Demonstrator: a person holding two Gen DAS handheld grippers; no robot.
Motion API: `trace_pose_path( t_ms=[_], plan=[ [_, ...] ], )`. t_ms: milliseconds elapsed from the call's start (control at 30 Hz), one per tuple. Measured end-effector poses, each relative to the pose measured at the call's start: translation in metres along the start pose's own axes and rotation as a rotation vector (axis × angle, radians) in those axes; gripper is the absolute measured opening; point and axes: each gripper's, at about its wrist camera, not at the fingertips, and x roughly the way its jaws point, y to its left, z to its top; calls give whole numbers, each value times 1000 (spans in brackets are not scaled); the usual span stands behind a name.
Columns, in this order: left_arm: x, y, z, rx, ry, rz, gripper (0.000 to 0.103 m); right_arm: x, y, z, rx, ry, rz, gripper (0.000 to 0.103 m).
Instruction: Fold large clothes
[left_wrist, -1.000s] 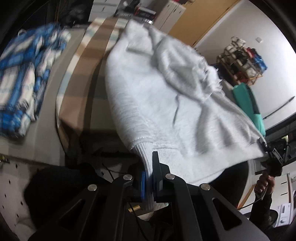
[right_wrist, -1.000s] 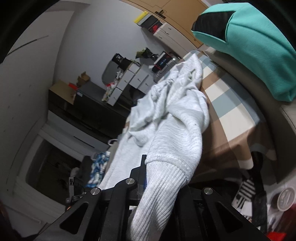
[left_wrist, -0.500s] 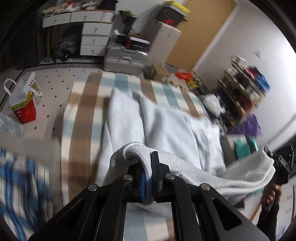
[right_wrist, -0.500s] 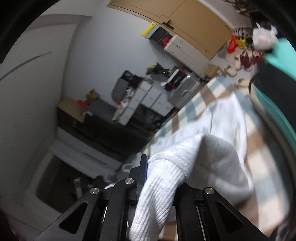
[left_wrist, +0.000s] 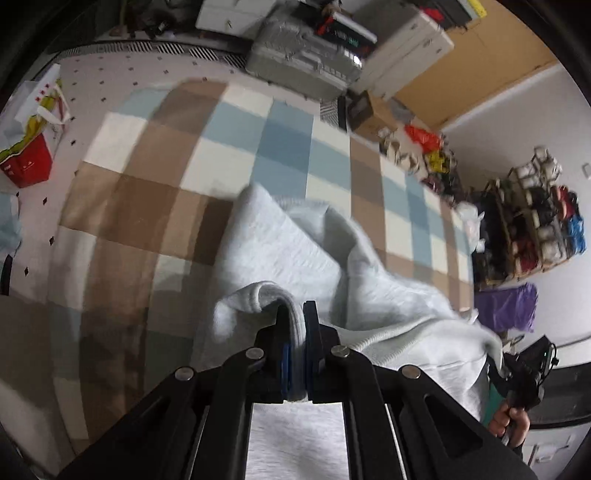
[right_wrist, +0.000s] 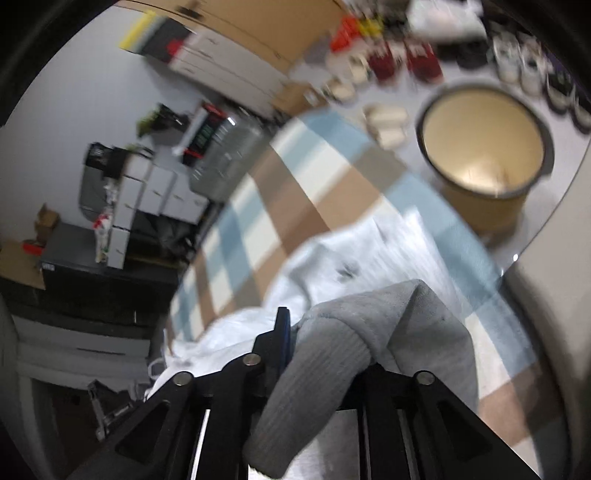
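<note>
Checked blanket (left_wrist: 155, 155), sweatshirt (left_wrist: 280, 251) hem pinched between jaws

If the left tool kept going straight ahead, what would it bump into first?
The left tool, shut on the sweatshirt's ribbed hem, would probably run first into the rest of the grey sweatshirt bunched just ahead, then the checked blanket. Depth is hard to judge.

In your right wrist view the grey sweater (right_wrist: 369, 332) covers one finger of the right gripper (right_wrist: 317, 332), so its jaws cannot be judged. The far shelves (right_wrist: 424, 48) are blurred.
</note>
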Motion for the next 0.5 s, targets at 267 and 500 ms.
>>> trace_pose_path(
  t_ms=[267, 500],
  plan=[
    [-34, 3, -18, 151, -26, -47, 73, -67, 9, -20, -333, -189, 58, 76],
    [-19, 27, -18, 142, -20, 45, 74, -74, 28, -48, -622, -189, -105, 85]
  ],
)
